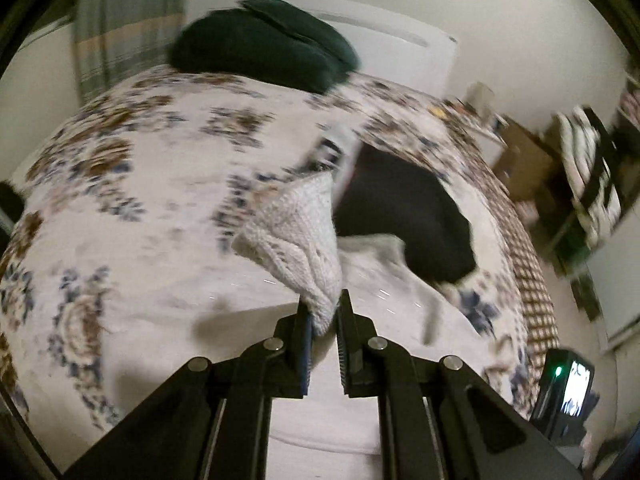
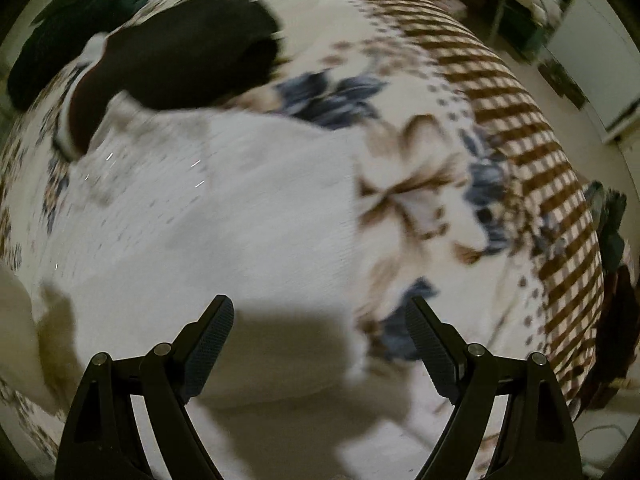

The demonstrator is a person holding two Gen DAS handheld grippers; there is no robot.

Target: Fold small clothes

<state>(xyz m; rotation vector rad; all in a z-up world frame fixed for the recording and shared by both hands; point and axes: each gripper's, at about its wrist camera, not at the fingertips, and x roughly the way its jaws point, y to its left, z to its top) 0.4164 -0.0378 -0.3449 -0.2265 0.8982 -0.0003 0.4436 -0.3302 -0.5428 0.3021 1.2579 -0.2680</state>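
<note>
White knit garment (image 1: 298,236) hangs pinched in the closed left claw (image 1: 325,316), while the right claw (image 2: 320,320) gapes empty above its flat body.

I can read no text, label, brand or number in either view from here. The small lit screen (image 1: 578,388) at the lower right of the left wrist view shows only bright and dark blotches, with a green light beside it, and nothing legible. The patterned bedcover (image 2: 532,152) carries flowers and checks, no lettering. Everything at the far edge of the room is too blurred for me to make out any writing.
</note>
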